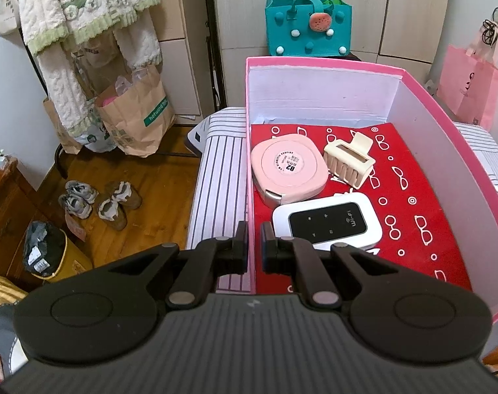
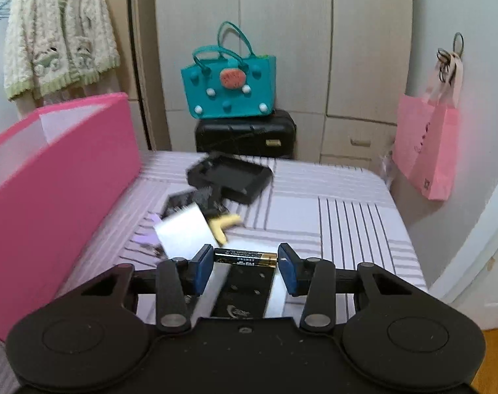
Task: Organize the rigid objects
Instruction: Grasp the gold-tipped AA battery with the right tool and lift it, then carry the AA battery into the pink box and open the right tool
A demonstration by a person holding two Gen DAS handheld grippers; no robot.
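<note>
Right gripper held a battery endwise above the bed. Left gripper pinched the pink box wall. Three items boxed; several left on the bedspread.
</note>
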